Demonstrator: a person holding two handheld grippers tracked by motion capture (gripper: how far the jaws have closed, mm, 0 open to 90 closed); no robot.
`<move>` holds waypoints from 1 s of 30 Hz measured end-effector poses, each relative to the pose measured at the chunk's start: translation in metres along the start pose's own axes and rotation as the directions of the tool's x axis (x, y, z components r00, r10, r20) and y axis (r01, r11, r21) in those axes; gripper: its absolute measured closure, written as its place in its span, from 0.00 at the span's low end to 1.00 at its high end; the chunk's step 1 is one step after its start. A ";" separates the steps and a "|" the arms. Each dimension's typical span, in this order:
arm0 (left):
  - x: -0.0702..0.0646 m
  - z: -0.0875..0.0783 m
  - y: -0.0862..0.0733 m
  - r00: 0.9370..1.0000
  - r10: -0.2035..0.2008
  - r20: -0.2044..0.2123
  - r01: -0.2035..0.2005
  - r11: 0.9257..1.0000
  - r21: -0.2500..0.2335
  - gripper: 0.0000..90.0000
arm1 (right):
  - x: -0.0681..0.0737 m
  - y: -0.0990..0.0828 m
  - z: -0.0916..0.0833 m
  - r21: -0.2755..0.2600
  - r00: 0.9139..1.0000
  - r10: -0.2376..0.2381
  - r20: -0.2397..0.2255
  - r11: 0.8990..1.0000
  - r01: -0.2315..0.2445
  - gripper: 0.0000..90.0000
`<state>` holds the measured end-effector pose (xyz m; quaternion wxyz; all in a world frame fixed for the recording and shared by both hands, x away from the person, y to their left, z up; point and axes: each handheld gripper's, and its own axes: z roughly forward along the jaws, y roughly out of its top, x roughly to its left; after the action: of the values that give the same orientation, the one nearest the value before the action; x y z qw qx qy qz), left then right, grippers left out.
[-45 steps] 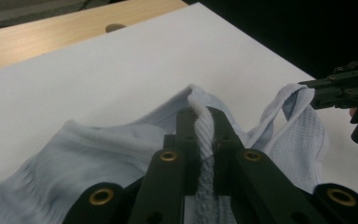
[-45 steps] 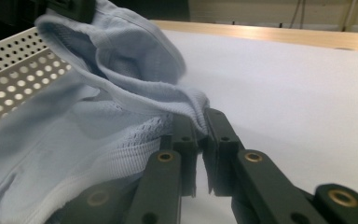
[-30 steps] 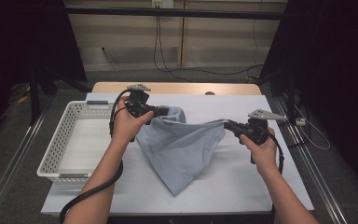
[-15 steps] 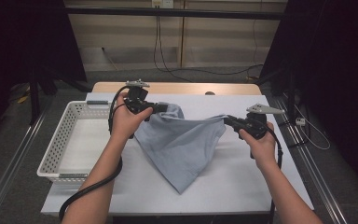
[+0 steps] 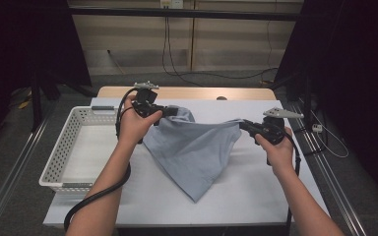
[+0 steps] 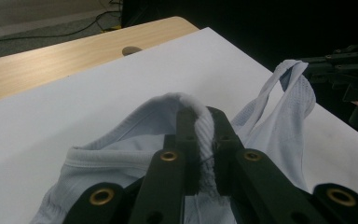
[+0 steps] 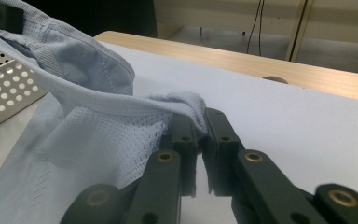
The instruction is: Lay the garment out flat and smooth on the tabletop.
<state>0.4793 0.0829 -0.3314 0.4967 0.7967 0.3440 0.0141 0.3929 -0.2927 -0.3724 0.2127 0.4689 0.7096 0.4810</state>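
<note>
High view: both grippers are holding a light blue mesh shirt up over the white table. Left gripper is clamping one top corner, right gripper is clamping the other, well apart, so the top edge is sagging between them and the body is hanging in a point that is touching the tabletop near the front edge.

Left gripper view is confirming it: jaws pinched tight on a ribbed hem or collar band of the shirt, fabric bunching over the tips. Right gripper view: jaws closed on a fold of the same garment, only a thin bit caught at the tips, so that grip is looking marginal.

White perforated basket is sitting on the left of the table, just beside the shirt, and looking bare inside.

Progress, my read: pickup and spread are done, the shirt is being held open by two points. What's left is either laying it flat for folding or moving it into the basket; can't tell which. Nothing folded yet.
</note>
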 end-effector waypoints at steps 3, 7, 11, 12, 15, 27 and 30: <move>0.002 0.001 0.002 1.000 -0.002 0.003 0.002 1.000 -0.001 0.95 | -0.003 0.004 0.000 0.003 1.000 -0.002 0.003 1.000 0.002 0.94; 0.004 0.001 0.009 1.000 0.002 0.005 -0.002 1.000 -0.007 0.95 | -0.007 0.013 0.002 0.015 1.000 -0.022 0.009 1.000 0.022 0.94; 0.011 0.003 0.021 1.000 -0.003 0.005 0.003 0.999 -0.032 0.95 | -0.011 0.033 0.010 0.022 0.997 -0.053 0.050 0.998 0.052 0.94; 0.012 0.004 0.025 1.000 -0.006 -0.005 0.005 0.999 -0.048 0.95 | -0.014 0.042 0.014 0.012 0.996 -0.063 0.070 0.998 0.062 0.94; 0.018 0.011 0.034 1.000 -0.016 -0.022 0.014 0.997 -0.080 0.88 | -0.020 0.073 0.030 -0.025 0.985 -0.055 0.164 0.998 0.060 0.79; 0.010 0.020 0.005 0.994 0.023 -0.105 -0.028 0.999 -0.043 0.23 | -0.001 0.040 0.028 0.045 0.988 -0.061 0.138 0.997 0.056 0.37; 0.006 0.020 -0.007 0.994 0.016 -0.106 -0.019 0.999 -0.029 0.22 | 0.002 0.022 0.021 0.066 0.990 -0.069 0.124 0.996 0.061 0.35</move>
<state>0.4877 0.0726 -0.3492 0.4894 0.7904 0.3625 0.0656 0.4179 -0.2783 -0.3621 0.2579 0.4813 0.7243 0.4209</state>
